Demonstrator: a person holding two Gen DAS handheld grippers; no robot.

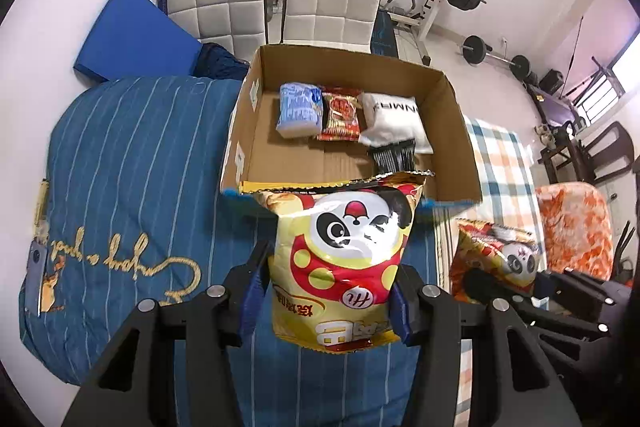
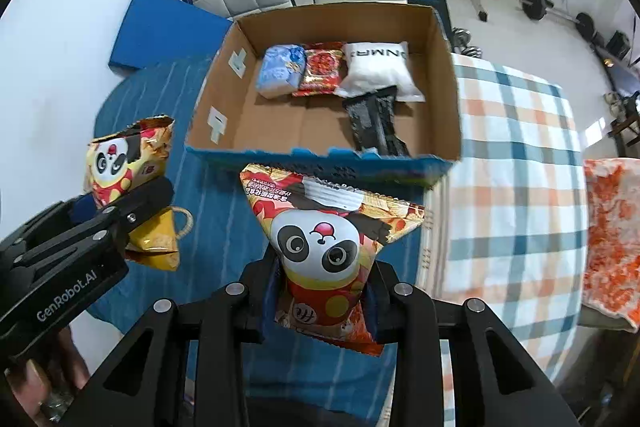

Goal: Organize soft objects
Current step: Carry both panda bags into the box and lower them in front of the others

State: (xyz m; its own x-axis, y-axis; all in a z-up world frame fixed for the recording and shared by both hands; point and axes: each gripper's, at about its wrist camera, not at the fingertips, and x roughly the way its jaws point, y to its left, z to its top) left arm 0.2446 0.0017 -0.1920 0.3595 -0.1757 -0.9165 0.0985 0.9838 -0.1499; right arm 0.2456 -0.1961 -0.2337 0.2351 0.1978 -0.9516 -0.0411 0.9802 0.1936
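Each gripper pinches 1 panda bag: the left gripper (image 1: 326,301) clamps the yellow bag (image 1: 340,259), the right gripper (image 2: 324,301) the red bag (image 2: 324,251), both in the air just before the box (image 2: 444,83). Puffed, light and crushable, they likely want gentle holds near the lower seam.

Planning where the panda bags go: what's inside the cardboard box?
Inside the cardboard box: blue pack, red snack pack, white pouch, black item overlapping it. What lies beneath them is hidden.
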